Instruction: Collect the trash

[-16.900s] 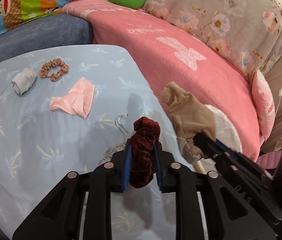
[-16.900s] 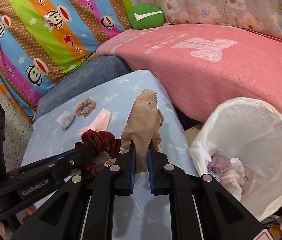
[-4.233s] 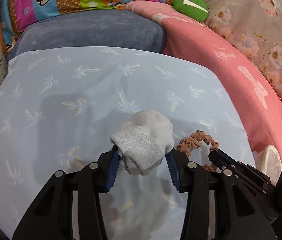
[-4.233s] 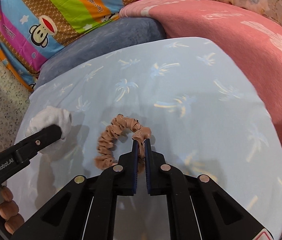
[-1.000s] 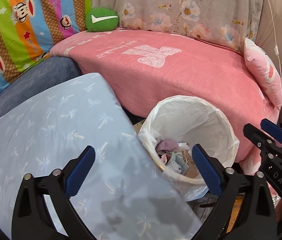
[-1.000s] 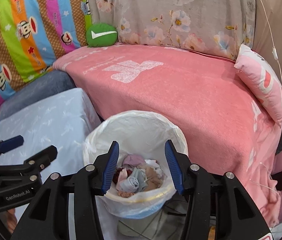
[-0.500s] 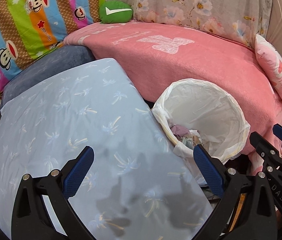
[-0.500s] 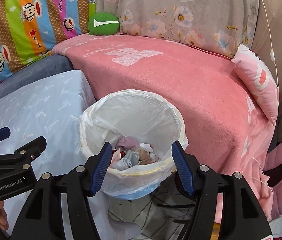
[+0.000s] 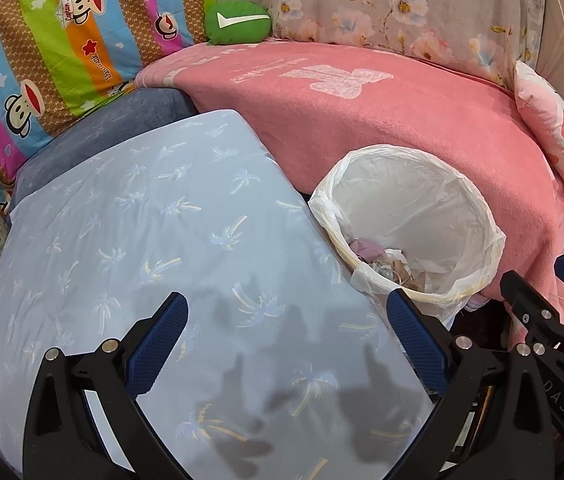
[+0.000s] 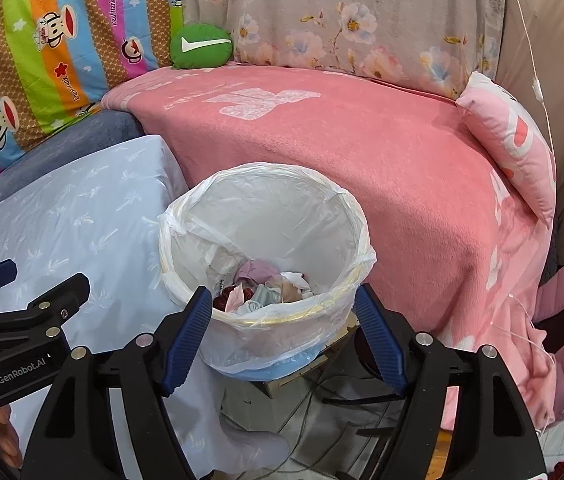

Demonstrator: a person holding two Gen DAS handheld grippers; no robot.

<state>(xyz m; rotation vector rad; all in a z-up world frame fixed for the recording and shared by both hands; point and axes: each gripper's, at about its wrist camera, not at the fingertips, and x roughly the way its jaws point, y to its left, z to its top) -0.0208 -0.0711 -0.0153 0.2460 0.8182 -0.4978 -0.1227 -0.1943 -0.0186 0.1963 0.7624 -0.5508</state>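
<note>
Pink blanket [image 10: 382, 152] covers the long seat at the back, the biggest thing in the room. In front of it sits the worktop [image 9: 142, 240] under a pale blue palm-print cloth, with nothing lying on it that I can see. Just beside its edge stands the white-lined bin [image 10: 266, 312], and down in its bottom lies the trash [image 10: 266, 290]: a heap of small fabric bits. The right gripper [image 10: 284, 336] hangs near the bin with its jaws spread; they have just been opening, and nothing is between them. The left gripper [image 9: 286, 346] is spread wide over the cloth, likewise empty. The risk I see is a finger catching the loose liner draped over the rim and tipping the bin, spilling everything.
</note>
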